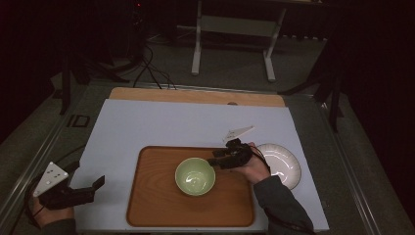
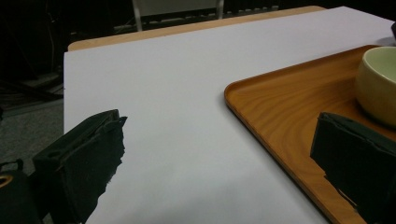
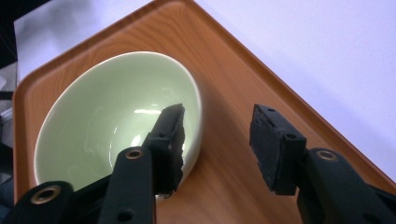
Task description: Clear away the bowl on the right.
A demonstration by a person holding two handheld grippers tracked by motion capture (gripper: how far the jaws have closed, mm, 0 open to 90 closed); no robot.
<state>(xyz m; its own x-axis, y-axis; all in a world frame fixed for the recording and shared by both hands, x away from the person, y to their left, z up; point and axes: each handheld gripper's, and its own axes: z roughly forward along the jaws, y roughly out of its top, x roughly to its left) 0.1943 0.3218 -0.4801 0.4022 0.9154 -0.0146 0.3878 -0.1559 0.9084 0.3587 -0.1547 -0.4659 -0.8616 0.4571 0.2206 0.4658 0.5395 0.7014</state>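
1. Right gripper [image 1: 219, 157] sits just right of the green bowl [image 1: 195, 176], over the wooden tray [image 1: 151, 205]. Jaws parted about halfway, nothing pinched between them.
2. In the right gripper view, one jaw hangs over the bowl's [image 3: 107, 116] rim on the inside, the other stands outside over bare tray [image 3: 233, 84]; the rim runs through the gap. Pads look clear of the wall; whether the inner one brushes it, I cannot tell.
3. Right hand [image 1: 252, 166] behind that gripper overlaps the tray's right edge, sleeve running off toward the near table edge.
4. Bowl: upright, empty, glossy inside, resting near the middle of the tray, a bit right of centre.
5. White plate [image 1: 286, 164] lies right of the bowl, off the tray, on the pale sheet [image 1: 161, 122], partly hidden by the hand.
6. Left gripper [image 1: 98, 183] is well left of the bowl, off the tray's left edge, over the sheet's near corner. Jaws wide apart, holding nothing; in its own view the tray corner [image 2: 261, 107] and bowl [image 2: 378, 84] lie ahead.
7. Left hand [image 1: 49, 213] grips it near the table's edge.
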